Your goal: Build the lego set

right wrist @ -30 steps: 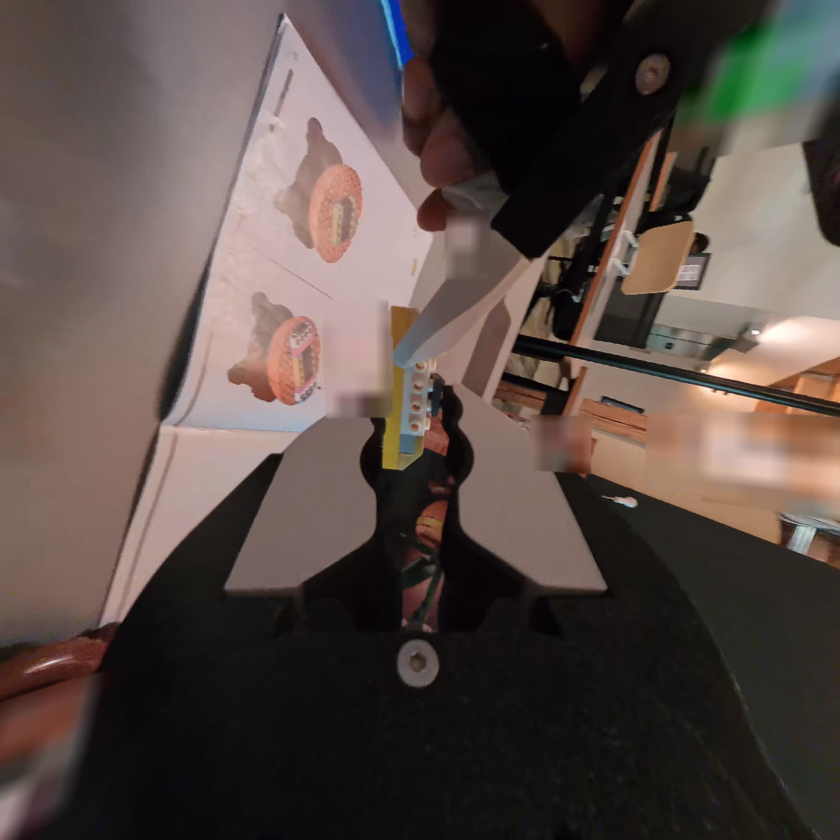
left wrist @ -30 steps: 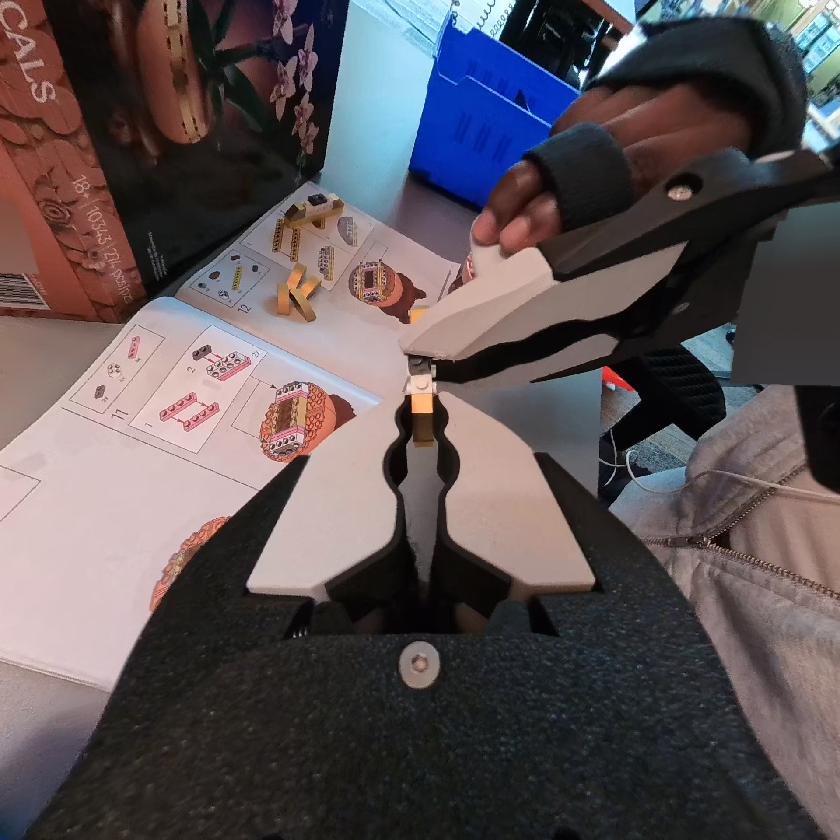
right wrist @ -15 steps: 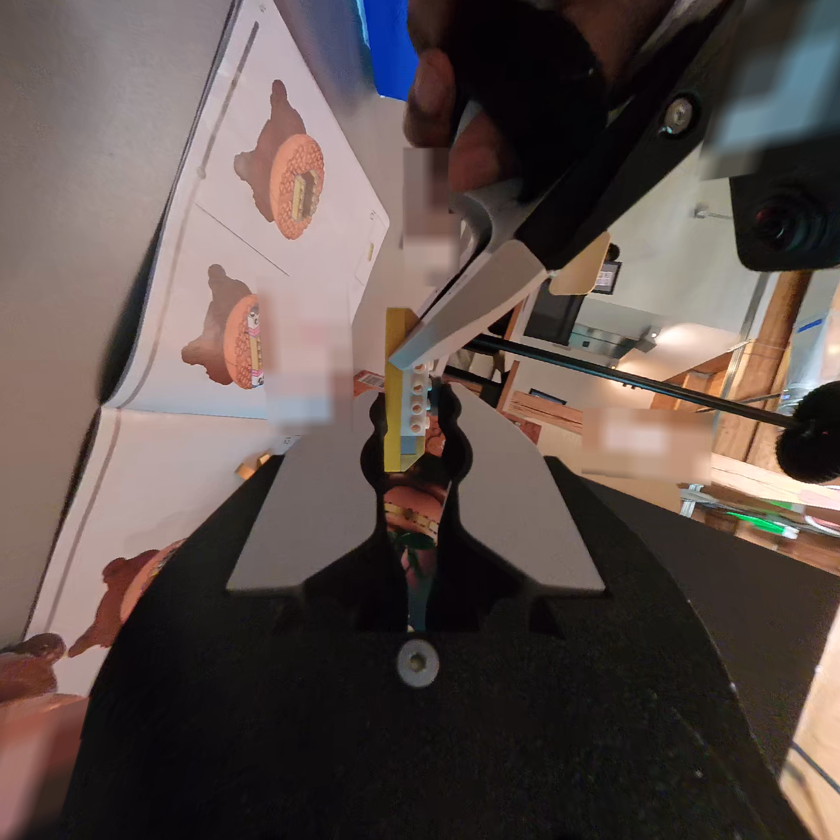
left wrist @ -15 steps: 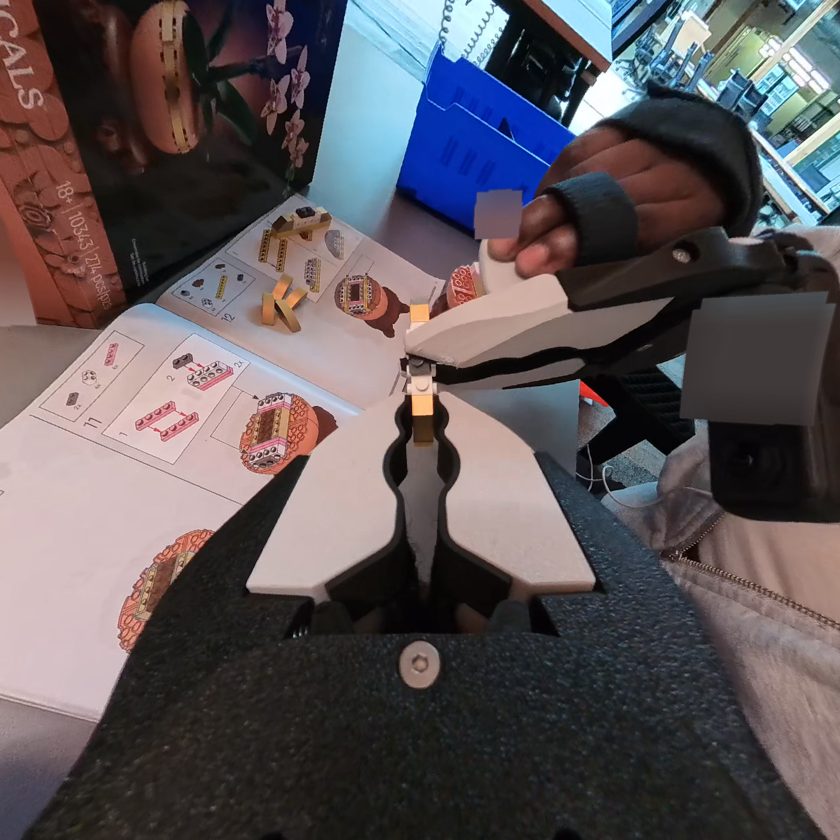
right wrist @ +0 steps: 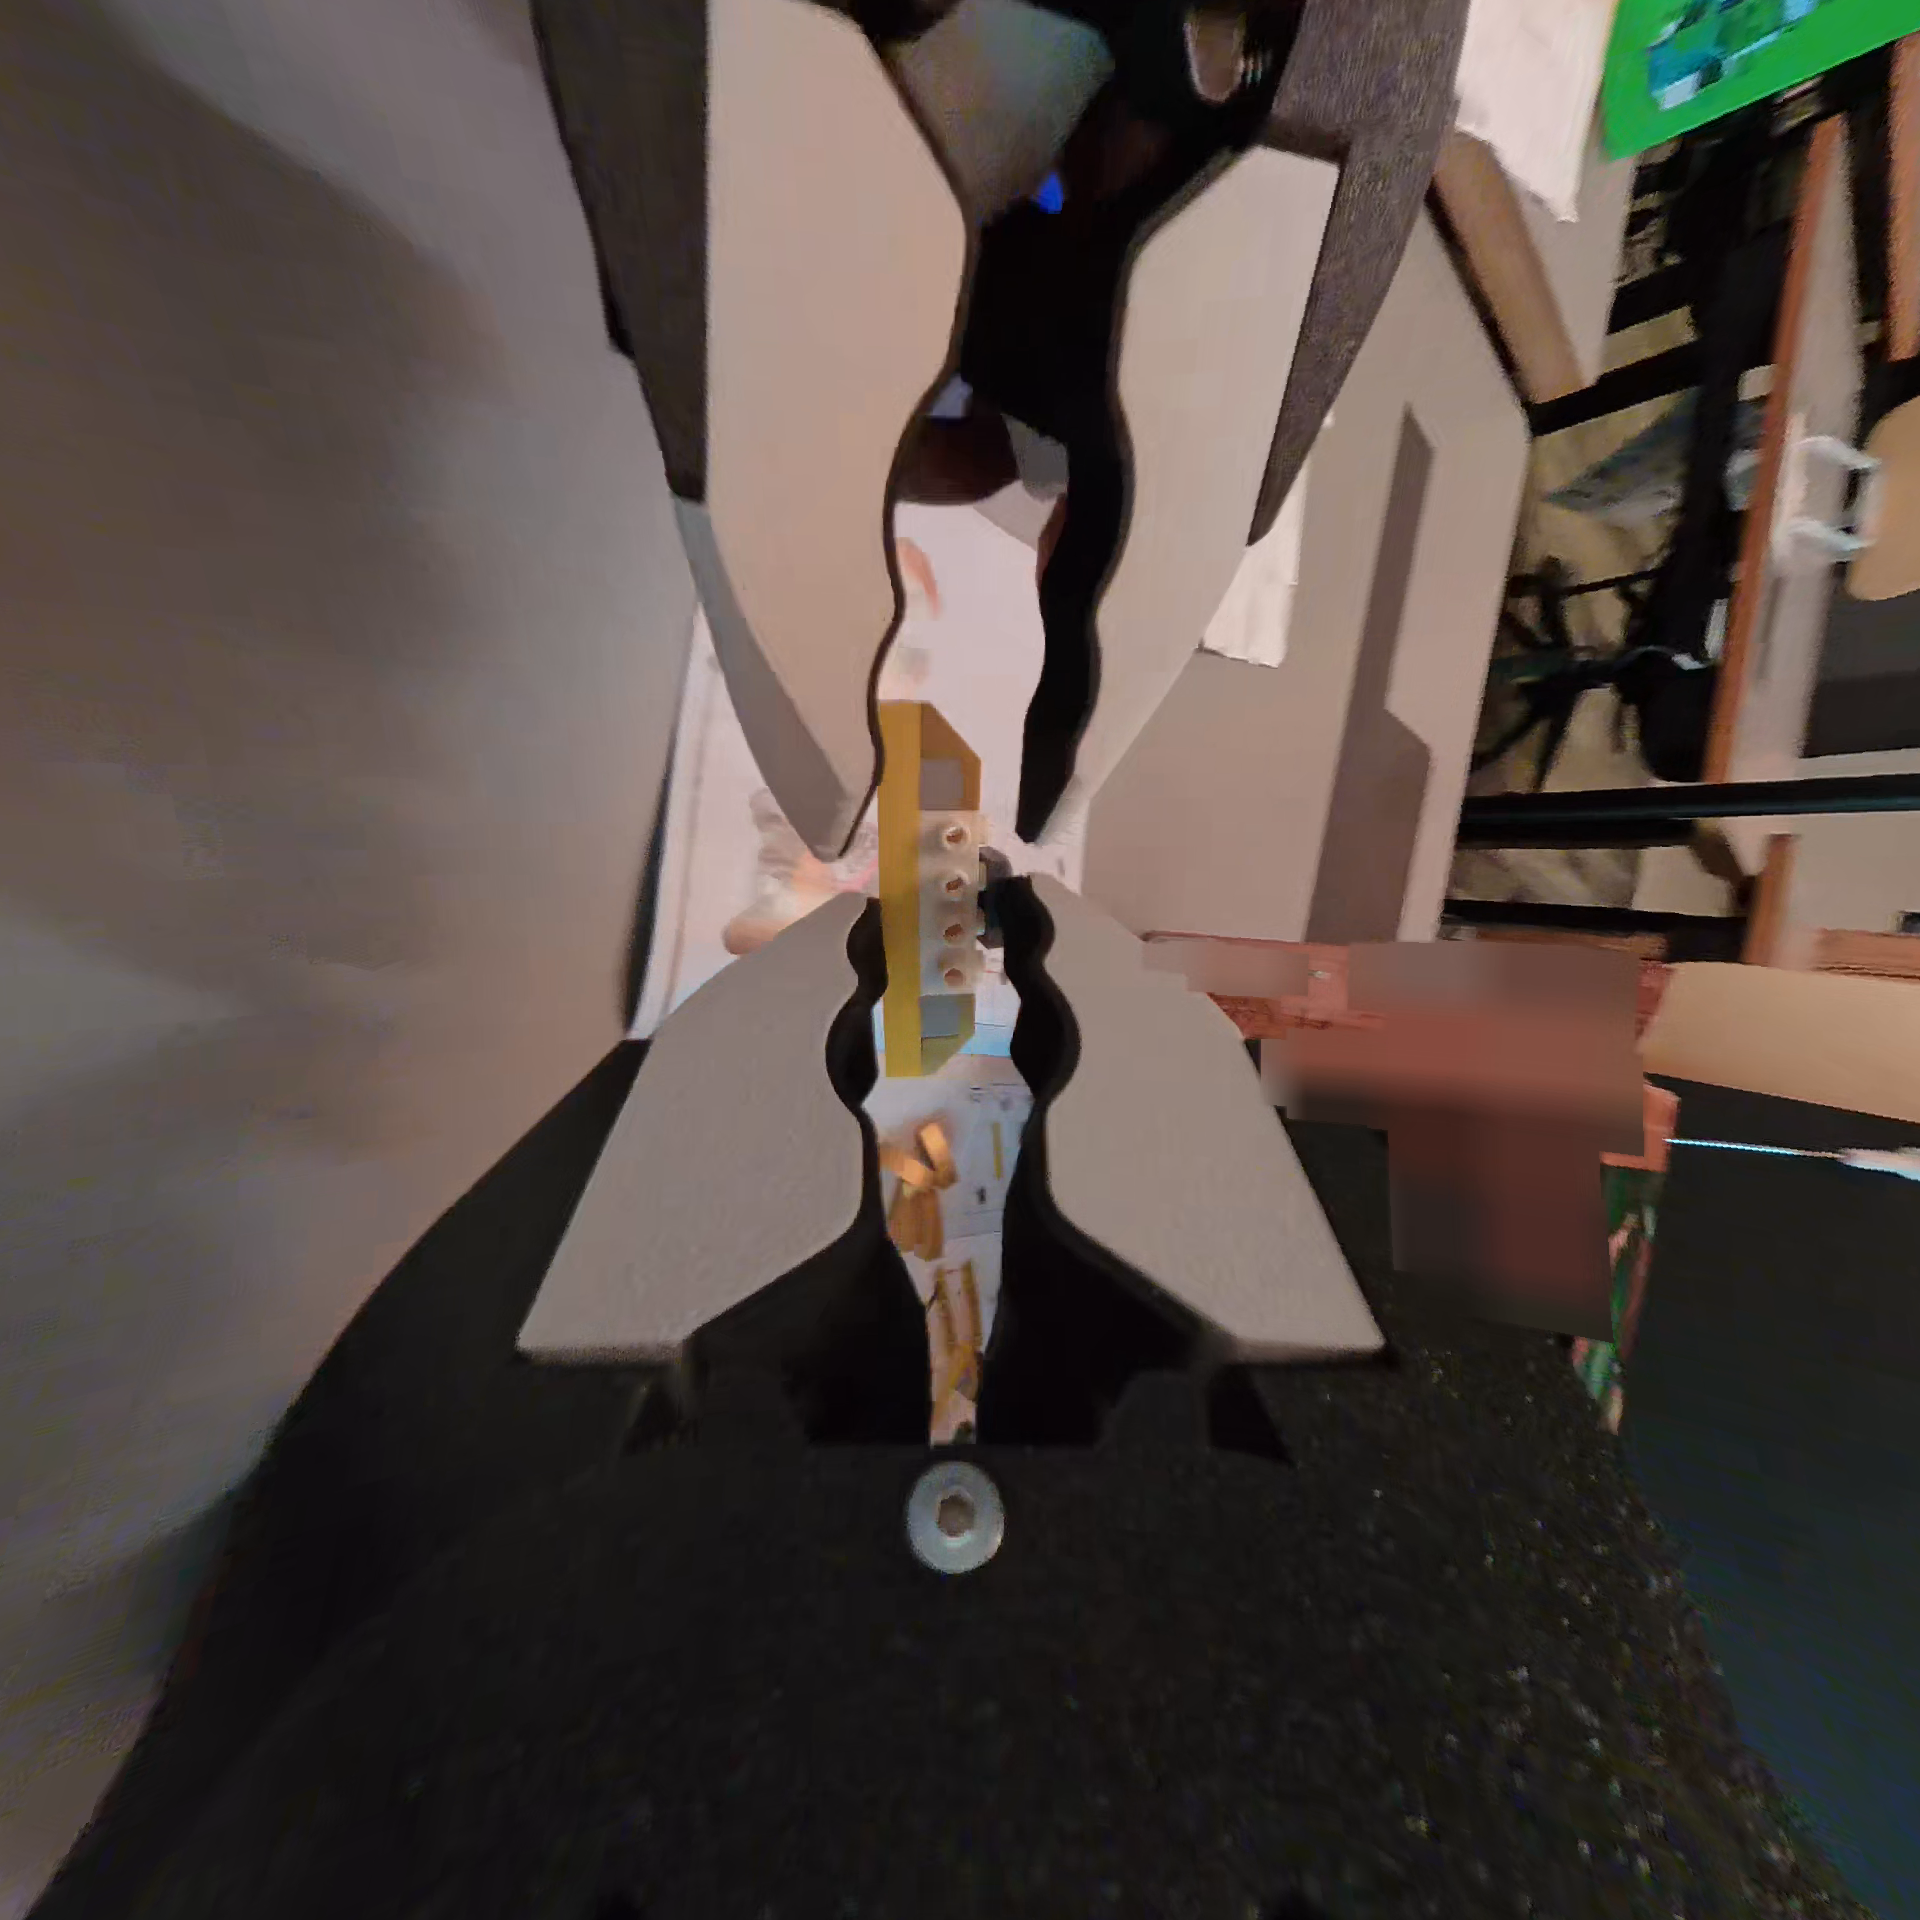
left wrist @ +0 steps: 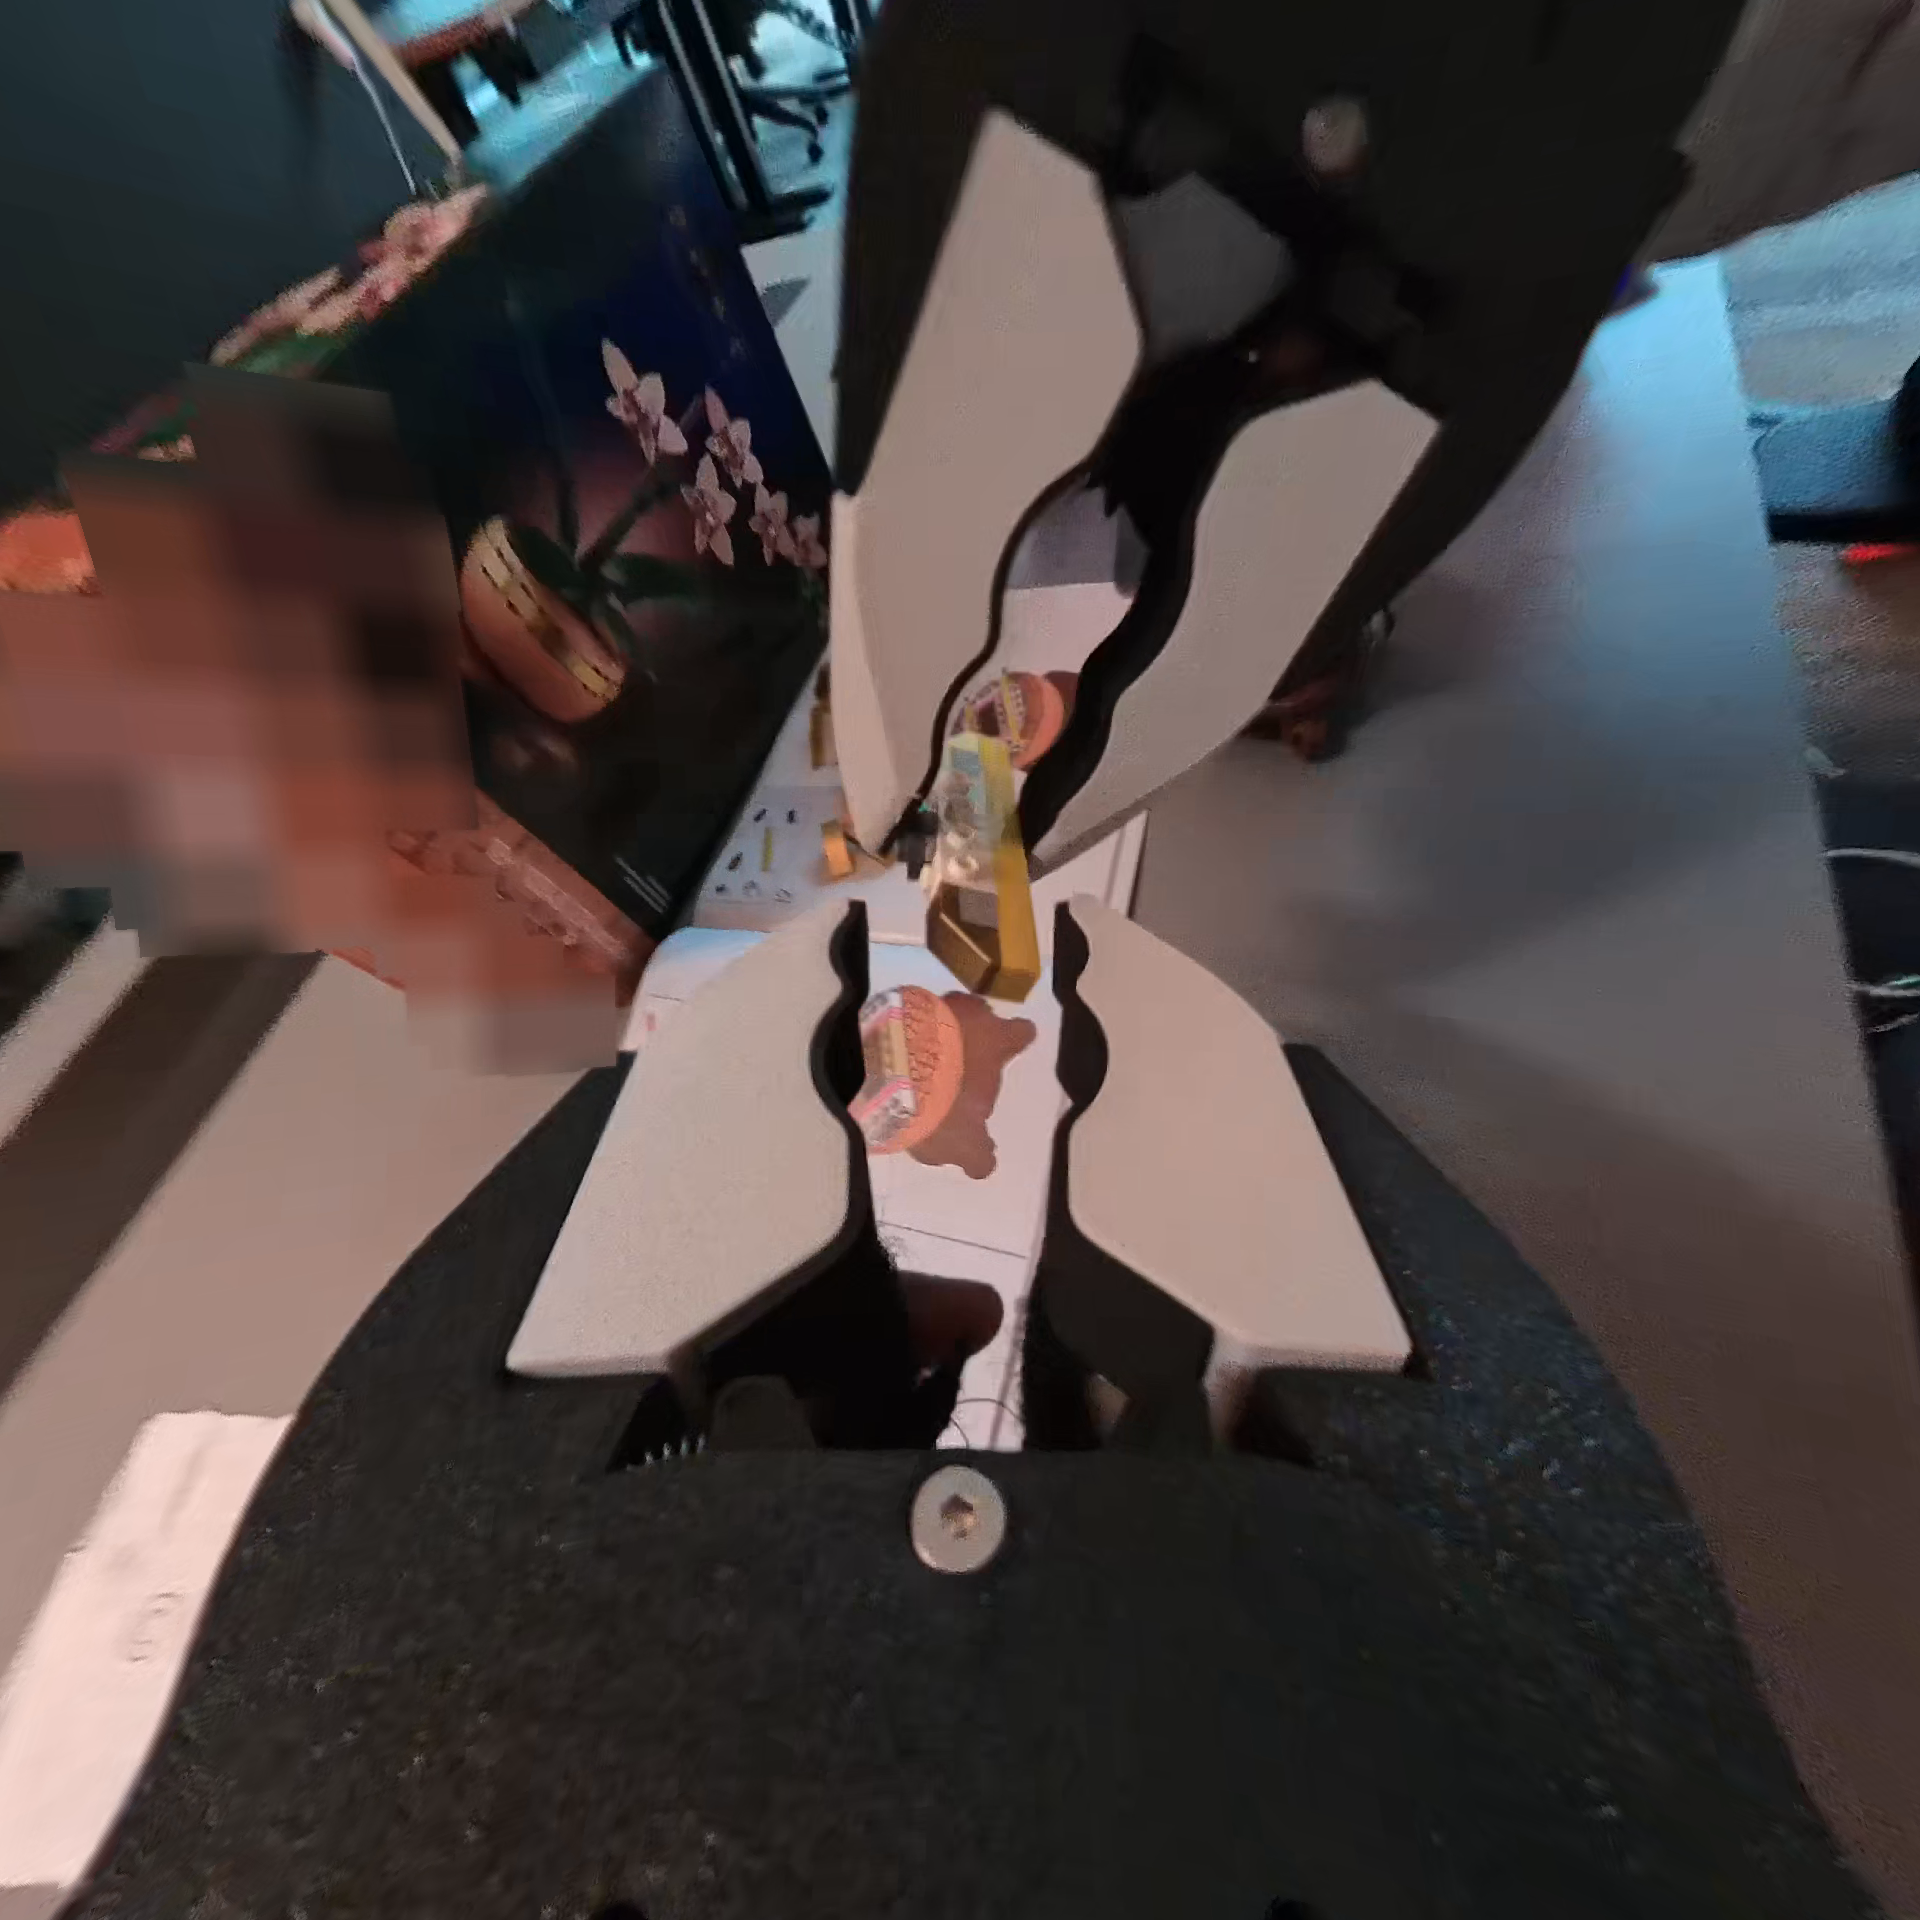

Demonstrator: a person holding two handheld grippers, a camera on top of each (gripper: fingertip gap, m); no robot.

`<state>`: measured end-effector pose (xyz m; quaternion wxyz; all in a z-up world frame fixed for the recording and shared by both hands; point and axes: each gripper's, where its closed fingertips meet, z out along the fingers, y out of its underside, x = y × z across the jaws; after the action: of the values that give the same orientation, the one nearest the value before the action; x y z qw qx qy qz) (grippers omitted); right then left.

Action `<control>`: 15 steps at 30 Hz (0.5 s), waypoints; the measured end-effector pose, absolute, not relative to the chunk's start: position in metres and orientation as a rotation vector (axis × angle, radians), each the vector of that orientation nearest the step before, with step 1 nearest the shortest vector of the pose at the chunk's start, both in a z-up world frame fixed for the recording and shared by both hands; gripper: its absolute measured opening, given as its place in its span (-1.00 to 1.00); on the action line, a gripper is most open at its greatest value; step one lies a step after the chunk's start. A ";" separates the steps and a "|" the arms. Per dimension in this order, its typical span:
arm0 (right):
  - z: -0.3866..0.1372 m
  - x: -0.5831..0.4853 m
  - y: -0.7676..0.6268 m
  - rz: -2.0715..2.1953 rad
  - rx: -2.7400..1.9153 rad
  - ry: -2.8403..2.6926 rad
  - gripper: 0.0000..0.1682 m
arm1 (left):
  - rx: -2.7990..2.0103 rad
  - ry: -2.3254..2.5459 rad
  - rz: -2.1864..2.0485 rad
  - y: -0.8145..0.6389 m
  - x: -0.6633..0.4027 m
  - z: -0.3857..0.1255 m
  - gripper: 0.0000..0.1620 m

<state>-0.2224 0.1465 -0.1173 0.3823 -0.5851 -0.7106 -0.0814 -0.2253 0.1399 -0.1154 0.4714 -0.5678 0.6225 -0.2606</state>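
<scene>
Two tongs tip-to-tip | right tongs (right wrist: 951, 914) clamp yellow lego assembly (right wrist: 920, 894) | left tongs (left wrist: 961, 914) apart

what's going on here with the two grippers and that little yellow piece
A person is building a lego set with a gripper in each hand. The right gripper is shut on a small yellow lego sub-assembly with a white studded brick on its side. The left gripper faces it tip to tip, open, with the piece just ahead of its tips and not gripped. Below lie the open instruction booklet, a few loose gold pieces and the set's box.
</scene>
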 end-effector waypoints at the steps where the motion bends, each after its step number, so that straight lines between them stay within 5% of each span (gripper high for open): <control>1: -0.118 -0.223 0.146 -0.192 -1.504 -1.820 -0.74 | -1.364 1.519 -0.602 0.141 -0.224 -0.114 -0.60; 15: -0.124 -0.222 0.142 -0.121 -1.569 -1.868 -0.73 | -1.178 1.493 -0.523 0.132 -0.220 -0.111 -0.76</control>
<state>-0.2225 0.1423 -0.1244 0.3425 -0.6034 -0.7186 -0.0465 -0.2202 0.1321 -0.1110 0.5518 -0.4981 0.6313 -0.2210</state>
